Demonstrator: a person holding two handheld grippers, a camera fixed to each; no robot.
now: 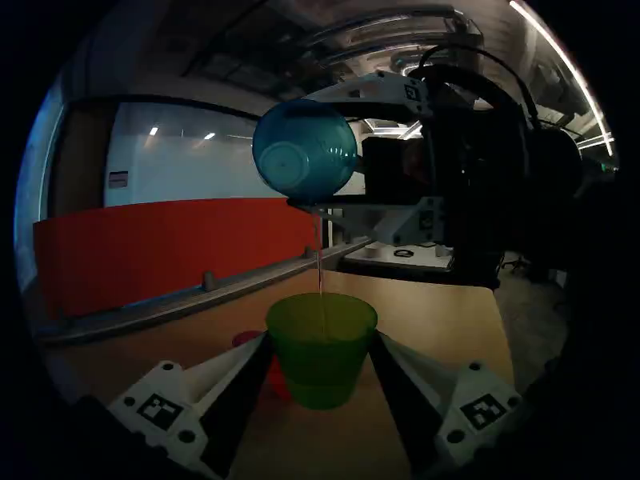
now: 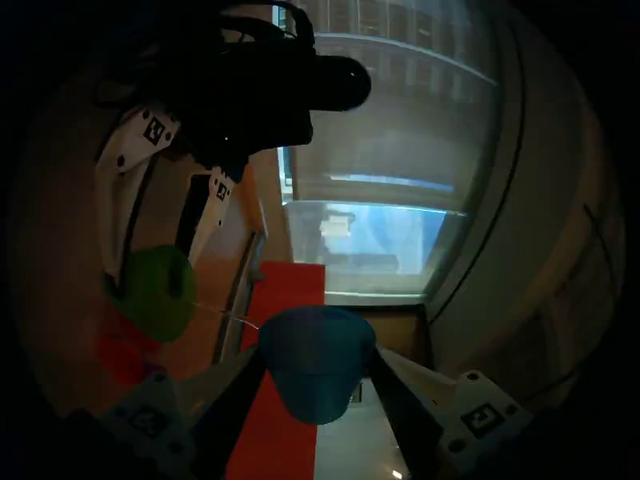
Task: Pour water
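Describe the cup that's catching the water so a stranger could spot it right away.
At the wooden table in front of the red partition, the left gripper holds a cup upright between its fingers. It is the green cup; the blue cup tilts above, pouring into it.

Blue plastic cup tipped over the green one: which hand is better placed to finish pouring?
Right. The right gripper clamps the tipped blue plastic cup, its thin water stream falling into the green plastic cup the left gripper holds upright.
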